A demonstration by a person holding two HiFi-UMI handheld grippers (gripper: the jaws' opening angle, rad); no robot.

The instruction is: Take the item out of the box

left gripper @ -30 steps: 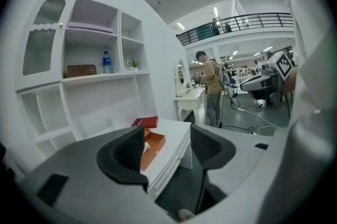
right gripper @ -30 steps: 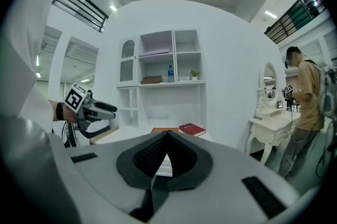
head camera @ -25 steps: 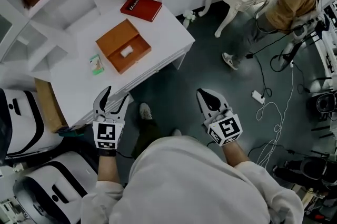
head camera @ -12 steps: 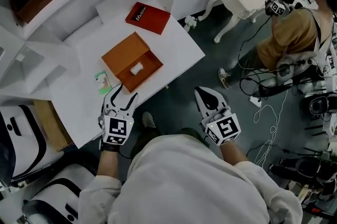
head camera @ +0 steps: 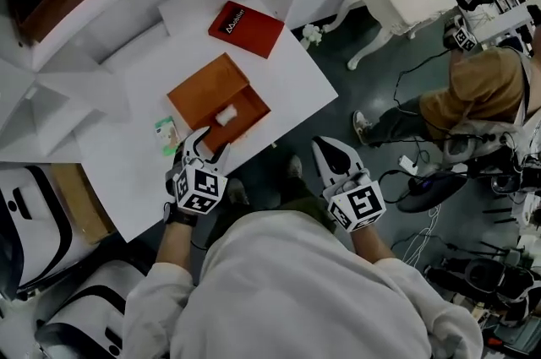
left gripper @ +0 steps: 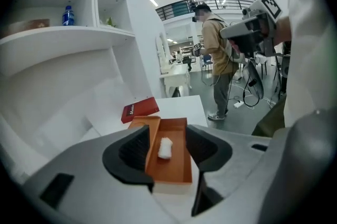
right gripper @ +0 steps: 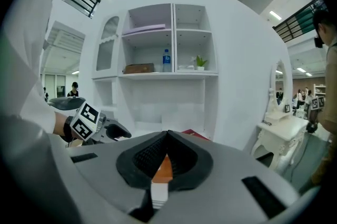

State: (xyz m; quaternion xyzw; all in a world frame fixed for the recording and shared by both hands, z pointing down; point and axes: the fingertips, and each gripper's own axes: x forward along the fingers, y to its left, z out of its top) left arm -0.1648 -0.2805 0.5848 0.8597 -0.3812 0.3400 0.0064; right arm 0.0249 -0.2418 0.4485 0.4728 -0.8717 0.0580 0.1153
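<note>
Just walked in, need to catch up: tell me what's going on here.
A person stands at a white table with a claw in each hand. The left claw is aimed at the open orange box, its jaws closing with nothing pressed between them. The white item lies in the box. The right claw is shut and empty, held off the table's edge. A red book lies beyond the box.

The right gripper [right gripper: 167, 136] is seen with jaws pressed together, an orange box [right gripper: 164, 169] is seen through the gap below their tips, and a blue bottle [right gripper: 166, 60] is set on a shelf [right gripper: 158, 75].
</note>
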